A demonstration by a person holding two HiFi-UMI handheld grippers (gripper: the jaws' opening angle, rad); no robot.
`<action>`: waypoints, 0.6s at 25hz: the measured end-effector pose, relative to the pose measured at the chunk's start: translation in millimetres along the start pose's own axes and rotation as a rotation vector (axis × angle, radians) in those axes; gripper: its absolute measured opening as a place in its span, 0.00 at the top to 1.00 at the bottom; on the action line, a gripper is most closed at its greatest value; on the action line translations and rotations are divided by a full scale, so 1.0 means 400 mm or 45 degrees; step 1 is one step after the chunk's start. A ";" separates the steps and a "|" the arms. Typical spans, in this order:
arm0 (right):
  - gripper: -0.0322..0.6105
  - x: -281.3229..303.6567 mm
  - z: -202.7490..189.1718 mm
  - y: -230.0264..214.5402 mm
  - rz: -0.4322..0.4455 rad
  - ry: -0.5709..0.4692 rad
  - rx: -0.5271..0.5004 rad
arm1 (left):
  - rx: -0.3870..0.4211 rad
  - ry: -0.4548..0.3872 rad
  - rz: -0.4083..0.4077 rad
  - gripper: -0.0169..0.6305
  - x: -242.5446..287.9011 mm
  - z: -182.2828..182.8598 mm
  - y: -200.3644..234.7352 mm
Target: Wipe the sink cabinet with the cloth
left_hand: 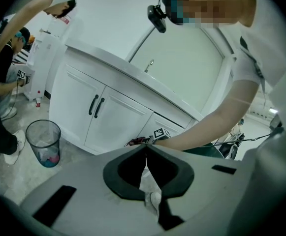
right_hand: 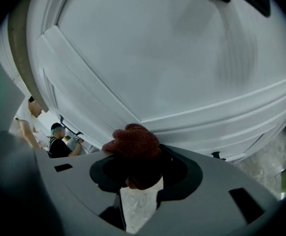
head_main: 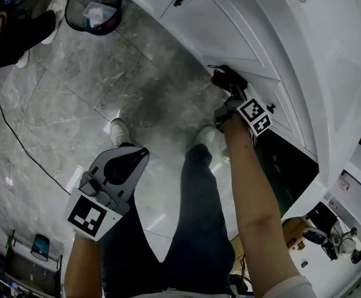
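The white sink cabinet (head_main: 230, 30) runs along the upper right of the head view, its panelled door (right_hand: 172, 58) filling the right gripper view. My right gripper (head_main: 225, 87) is shut on a dark red knitted cloth (right_hand: 132, 142), bunched at the jaw tips and pressed against the lower part of a cabinet door. The cloth (head_main: 223, 77) shows as a dark wad at the door's bottom edge. My left gripper (head_main: 130, 157) hangs low at the left over the floor, shut with nothing in it, away from the cabinet.
A black mesh waste bin (head_main: 93, 6) stands on the grey marble floor (head_main: 74, 98) near the cabinet's far end. Another person (head_main: 12, 27) stands at the top left. A black cable (head_main: 18, 141) trails across the floor. My own legs and white shoes (head_main: 119, 131) are below.
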State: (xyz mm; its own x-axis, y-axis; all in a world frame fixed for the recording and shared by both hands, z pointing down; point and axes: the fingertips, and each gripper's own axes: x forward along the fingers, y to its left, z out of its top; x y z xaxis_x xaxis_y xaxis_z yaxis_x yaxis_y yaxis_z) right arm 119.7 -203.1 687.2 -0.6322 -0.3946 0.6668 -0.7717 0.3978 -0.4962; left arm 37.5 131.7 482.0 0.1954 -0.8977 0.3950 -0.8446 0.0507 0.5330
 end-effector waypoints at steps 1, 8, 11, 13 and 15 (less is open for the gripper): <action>0.70 0.001 -0.001 0.000 0.018 0.011 -0.004 | 0.001 0.006 0.004 0.95 0.016 -0.004 -0.011; 0.70 -0.017 0.006 -0.021 0.097 0.031 0.049 | 0.013 0.021 -0.001 0.95 0.123 -0.012 -0.116; 0.70 -0.039 0.012 -0.056 0.103 0.018 0.052 | -0.021 0.013 -0.008 0.95 0.150 -0.024 -0.155; 0.70 -0.055 0.012 -0.081 0.106 0.017 0.046 | -0.025 0.020 -0.002 0.95 0.160 -0.034 -0.177; 0.70 -0.069 0.014 -0.102 0.112 0.022 0.037 | -0.026 0.031 0.009 0.95 0.166 -0.043 -0.192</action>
State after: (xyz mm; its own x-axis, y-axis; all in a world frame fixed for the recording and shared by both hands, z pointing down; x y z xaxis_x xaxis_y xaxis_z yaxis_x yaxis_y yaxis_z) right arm 168.4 -213.1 686.1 -0.6963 -0.3451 0.6293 -0.7153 0.4058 -0.5689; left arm 123.9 75.6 480.3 0.2017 -0.8863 0.4169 -0.8358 0.0662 0.5451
